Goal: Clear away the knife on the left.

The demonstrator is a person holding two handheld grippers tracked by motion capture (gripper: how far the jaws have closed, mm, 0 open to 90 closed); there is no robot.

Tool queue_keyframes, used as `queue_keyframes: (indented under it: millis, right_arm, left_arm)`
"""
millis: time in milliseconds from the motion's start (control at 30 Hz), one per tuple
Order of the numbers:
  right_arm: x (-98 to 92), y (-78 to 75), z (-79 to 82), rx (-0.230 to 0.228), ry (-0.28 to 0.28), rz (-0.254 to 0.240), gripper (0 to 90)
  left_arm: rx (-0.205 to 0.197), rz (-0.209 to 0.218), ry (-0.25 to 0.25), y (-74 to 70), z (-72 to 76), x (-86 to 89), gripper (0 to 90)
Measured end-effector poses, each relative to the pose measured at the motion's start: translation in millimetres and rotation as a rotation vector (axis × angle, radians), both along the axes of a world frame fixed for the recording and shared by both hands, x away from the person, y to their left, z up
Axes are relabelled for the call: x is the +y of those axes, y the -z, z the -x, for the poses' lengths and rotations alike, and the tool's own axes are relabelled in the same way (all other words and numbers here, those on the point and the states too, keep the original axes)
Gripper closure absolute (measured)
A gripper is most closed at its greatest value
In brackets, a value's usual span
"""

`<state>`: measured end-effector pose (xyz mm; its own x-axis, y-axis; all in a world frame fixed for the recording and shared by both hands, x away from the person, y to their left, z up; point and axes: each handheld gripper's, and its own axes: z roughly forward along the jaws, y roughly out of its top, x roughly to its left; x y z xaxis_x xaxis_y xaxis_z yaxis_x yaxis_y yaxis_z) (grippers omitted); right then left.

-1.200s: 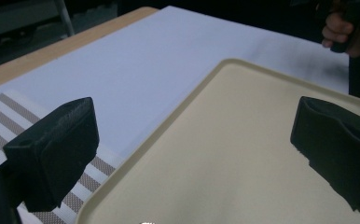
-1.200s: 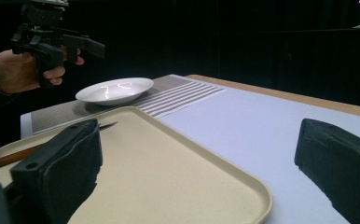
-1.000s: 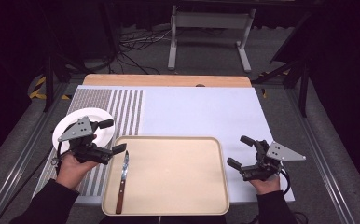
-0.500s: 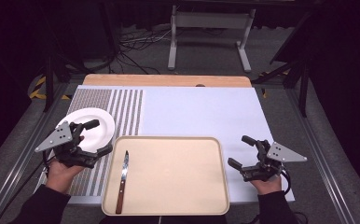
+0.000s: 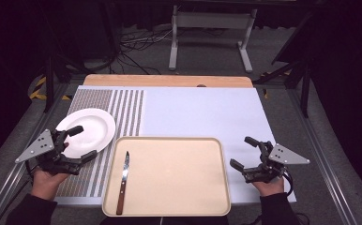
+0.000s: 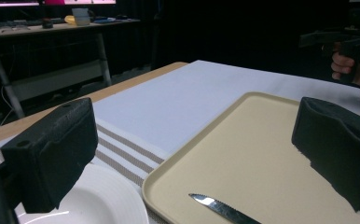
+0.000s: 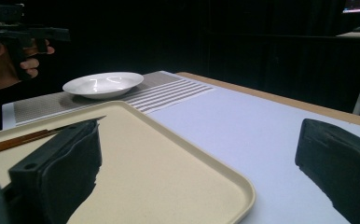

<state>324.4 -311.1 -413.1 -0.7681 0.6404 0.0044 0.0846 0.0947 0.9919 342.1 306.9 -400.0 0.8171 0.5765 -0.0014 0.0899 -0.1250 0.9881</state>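
Observation:
A beige tray lies at the near middle of the table. A wooden-handled knife rests along the tray's left side, blade pointing away from me. A white plate sits on the striped mat left of the tray. My left gripper hovers open over the plate's near edge, with nothing between its jaws. In the left gripper view the knife tip and plate lie below the open jaws. My right gripper stands open and empty just right of the tray.
A pale mat with a striped left section covers the table, and a wooden edge runs along the far side. Beyond it are a metal stand and cables on the floor. Rails flank both sides.
My left gripper has drawn back to the left, from beside the knife at the tray's edge to over the plate's near rim. The right gripper has barely moved.

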Motion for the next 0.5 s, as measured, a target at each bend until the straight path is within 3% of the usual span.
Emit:
queue_keyframes:
  millis: [167,367,500]
  right_arm:
    - [-2.9,1.4,1.0,-0.002,0.014,0.006,1.1]
    - [-4.9,2.9,1.8,0.004,0.018,0.013,1.1]
    - [-5.3,4.5,2.9,0.010,0.023,0.024,1.1]
  left_arm:
    - [0.009,0.006,0.002,8.3,0.4,7.4,0.9]
    - [0.051,0.024,0.019,22.4,-3.2,10.4,0.7]
    - [0.063,0.015,0.019,29.9,-4.3,11.3,0.6]
